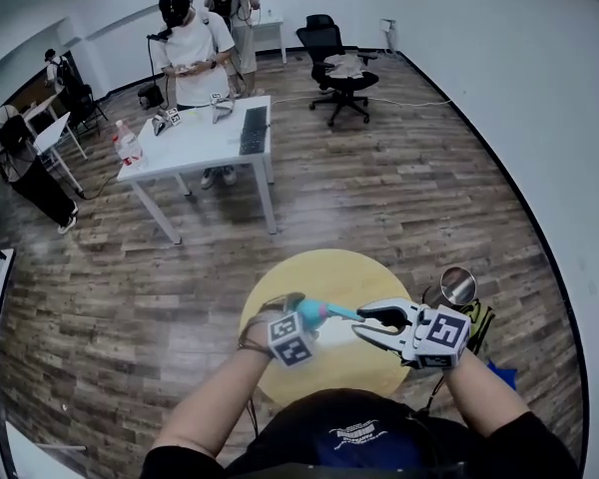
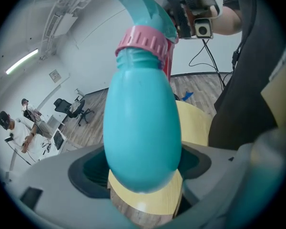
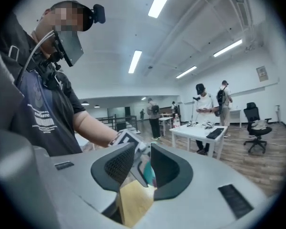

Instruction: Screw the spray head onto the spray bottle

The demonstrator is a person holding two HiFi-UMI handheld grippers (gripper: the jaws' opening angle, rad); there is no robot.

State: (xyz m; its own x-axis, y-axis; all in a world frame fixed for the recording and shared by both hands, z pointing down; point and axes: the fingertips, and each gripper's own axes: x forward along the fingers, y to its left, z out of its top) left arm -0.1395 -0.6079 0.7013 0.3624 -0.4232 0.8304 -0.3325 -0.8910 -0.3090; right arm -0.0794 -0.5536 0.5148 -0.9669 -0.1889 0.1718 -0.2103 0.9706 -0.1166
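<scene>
My left gripper [image 1: 298,319] is shut on the teal spray bottle [image 2: 142,128], whose rounded body fills the space between the jaws in the left gripper view. A pink collar [image 2: 144,41] rings the bottle's neck, with the teal spray head [image 2: 143,6] on top of it. In the head view the spray head's nozzle [image 1: 341,313] runs right into my right gripper [image 1: 369,319]. My right gripper [image 3: 142,165] stands narrow, its pads closed on the teal spray head [image 3: 148,171]. Both grippers hang above the round yellow table [image 1: 324,272].
A metal cup [image 1: 457,287] stands at the round table's right edge. Farther off stand a white table [image 1: 195,143] with a keyboard, a black office chair [image 1: 337,68] and several people. A cable [image 2: 207,51] hangs beside my body.
</scene>
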